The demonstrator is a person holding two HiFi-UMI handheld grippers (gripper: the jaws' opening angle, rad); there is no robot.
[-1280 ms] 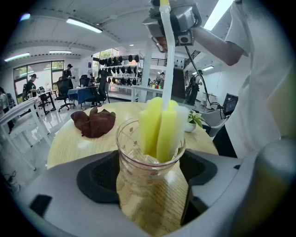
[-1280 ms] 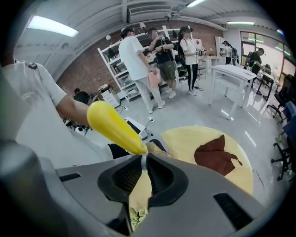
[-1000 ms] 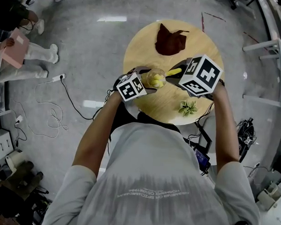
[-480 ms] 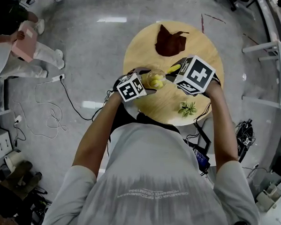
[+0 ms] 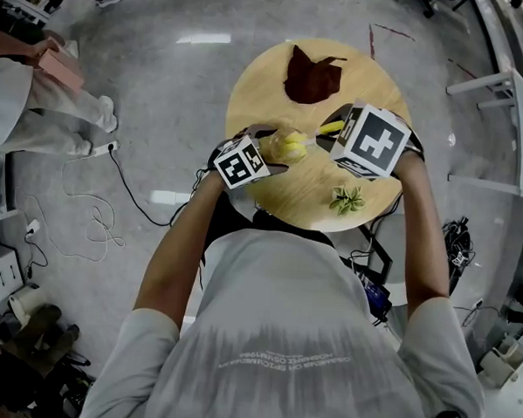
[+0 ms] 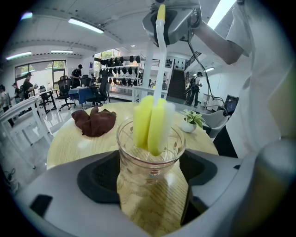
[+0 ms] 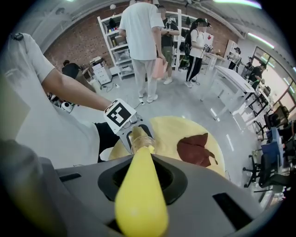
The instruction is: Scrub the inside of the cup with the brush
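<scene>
Left gripper (image 6: 149, 179) is clamped round the glass cup (image 6: 150, 155) to hold it upright and steady over the table (image 5: 250, 90). Right gripper (image 7: 141, 178) pinches the yellow brush (image 6: 150, 122) handle from above, so the sponge head sits inside the cup, ready to scrub. Brown cloth (image 5: 312, 75) lies further back.

Open lab-workshop: brick wall (image 7: 79, 38), white shelving racks (image 7: 114, 42), work desks (image 7: 234, 77), floor cables (image 5: 87, 225).

Big open workshop: glossy grey concrete floor (image 5: 163, 85), round pale wooden bench (image 5: 263, 86) in the middle, red brick wall (image 7: 76, 34) with white metal shelving (image 7: 115, 44) in front, long ceiling strip lights (image 6: 85, 25). A thin black cable (image 5: 130, 188) snakes over the floor, I think from a white power strip (image 5: 107, 143).
</scene>
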